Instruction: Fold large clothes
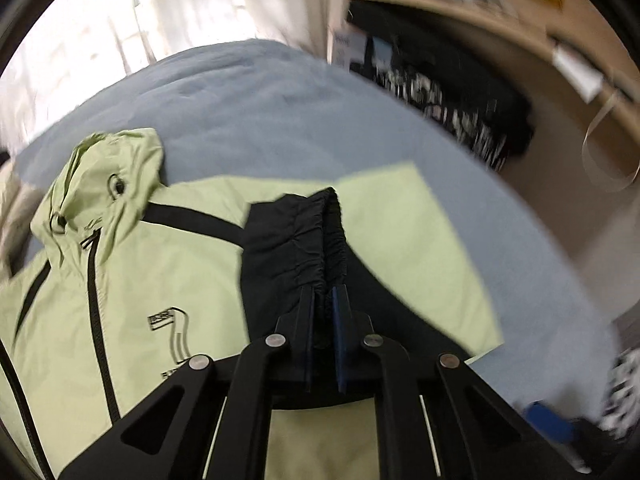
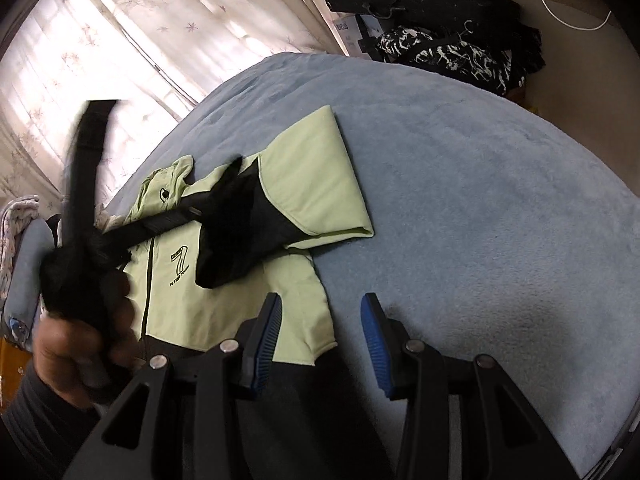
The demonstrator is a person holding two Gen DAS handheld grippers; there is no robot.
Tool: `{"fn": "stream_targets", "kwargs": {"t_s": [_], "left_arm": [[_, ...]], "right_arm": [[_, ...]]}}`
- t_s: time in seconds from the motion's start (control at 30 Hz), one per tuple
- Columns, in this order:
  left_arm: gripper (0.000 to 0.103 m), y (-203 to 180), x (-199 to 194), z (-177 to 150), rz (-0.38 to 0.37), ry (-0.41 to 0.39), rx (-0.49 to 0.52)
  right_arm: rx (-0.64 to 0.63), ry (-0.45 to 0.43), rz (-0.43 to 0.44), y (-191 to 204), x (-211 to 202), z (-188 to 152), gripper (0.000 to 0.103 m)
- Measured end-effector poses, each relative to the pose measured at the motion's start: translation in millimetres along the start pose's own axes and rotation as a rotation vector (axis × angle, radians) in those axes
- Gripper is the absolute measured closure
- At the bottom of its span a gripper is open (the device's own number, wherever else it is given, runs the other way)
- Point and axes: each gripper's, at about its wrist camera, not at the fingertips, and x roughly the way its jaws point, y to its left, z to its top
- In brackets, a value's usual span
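Left fingers point(image 1: 325, 300) pinch the black cuff point(image 1: 316, 236), hiding its edge.

Left gripper point(image 1: 323, 300) pinches the jacket's point(image 1: 160, 280) black, seemingly elasticated cuff point(image 1: 296, 240).

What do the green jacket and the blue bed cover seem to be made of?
Jacket: likely thin synthetic shell cloth, smooth and matte, lying in crisp flat folds. Bed cover: probably plush fleece or terry, with a fuzzy, napped surface.
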Motion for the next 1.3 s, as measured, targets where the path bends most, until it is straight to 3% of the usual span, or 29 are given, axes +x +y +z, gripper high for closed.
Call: {"fn": "stream_targets", "kwargs": {"t_s": [0.2, 0.43, 0.7, 0.77, 0.83, 0.93, 1.03, 1.17, 1.2, 1.23, 1.3], "left_arm": [[0.097, 54, -43, 13, 0.025, -0.043, -0.045], [0.098, 108, -52, 3, 0.066, -0.024, -0.118], [0.096, 142, -7, -35, -0.105, 0.118, -0.257], [0.091, 146, 3, -42, -0.125, 0.124, -0.289], [0.076, 152, 10, -46, -0.164, 0.131, -0.345], [0.062, 164, 19, -50, -0.226, 0.132, -0.423], [0.059, 171, 25, -51, -0.251, 0.113, -0.474], [0.059, 173, 38, -46, -0.223, 0.136, -0.49], [0.066, 171, 41, -44, -0.184, 0.135, -0.483], [0.094, 169, 42, -41, -0.151, 0.123, -0.473], [0.095, 159, 39, -31, -0.028, 0.104, -0.407]], "right_arm": [[-0.011, -0.006, 0.011, 7, -4, 0, 0.062], [-0.038, 0.001, 0.016, 20, -3, 4, 0.062], [-0.065, 0.003, -0.001, 28, -2, 5, 0.062], [-0.062, 0.006, -0.005, 27, -1, 6, 0.062], [-0.061, 0.006, -0.012, 27, -1, 5, 0.062], [-0.062, 0.009, -0.019, 27, 0, 5, 0.062], [-0.063, 0.012, -0.025, 27, 2, 5, 0.062], [-0.071, 0.019, -0.029, 30, 6, 5, 0.062], [-0.074, 0.021, -0.031, 31, 7, 5, 0.062], [-0.077, 0.021, -0.034, 32, 8, 5, 0.062], [-0.082, 0.026, -0.045, 34, 10, 6, 0.062]]}}
